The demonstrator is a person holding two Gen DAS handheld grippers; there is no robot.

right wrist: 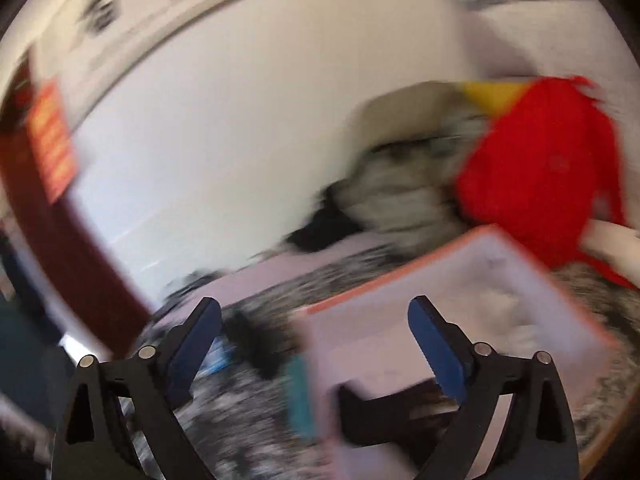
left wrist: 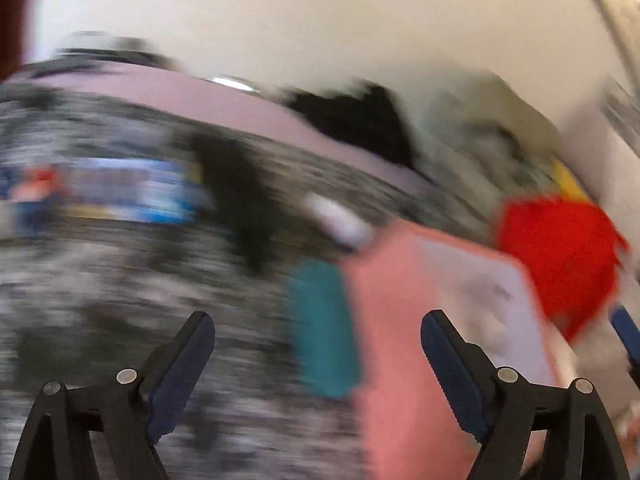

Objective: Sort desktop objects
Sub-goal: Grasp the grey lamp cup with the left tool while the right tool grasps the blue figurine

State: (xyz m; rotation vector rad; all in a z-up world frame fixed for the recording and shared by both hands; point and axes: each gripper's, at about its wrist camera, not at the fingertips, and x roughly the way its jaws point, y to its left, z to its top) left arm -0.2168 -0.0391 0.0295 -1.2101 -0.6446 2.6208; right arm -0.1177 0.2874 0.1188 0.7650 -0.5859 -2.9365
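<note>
Both views are blurred. The left hand-held gripper is held wide, nothing between its pads. The right hand-held gripper is likewise spread wide and empty. A pink box is seen lower right on the speckled surface, a teal item just left of it.

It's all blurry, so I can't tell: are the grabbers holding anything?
No. The left gripper and the right gripper are both open, with nothing pinched between their fingers. The pink box just lies ahead.
</note>
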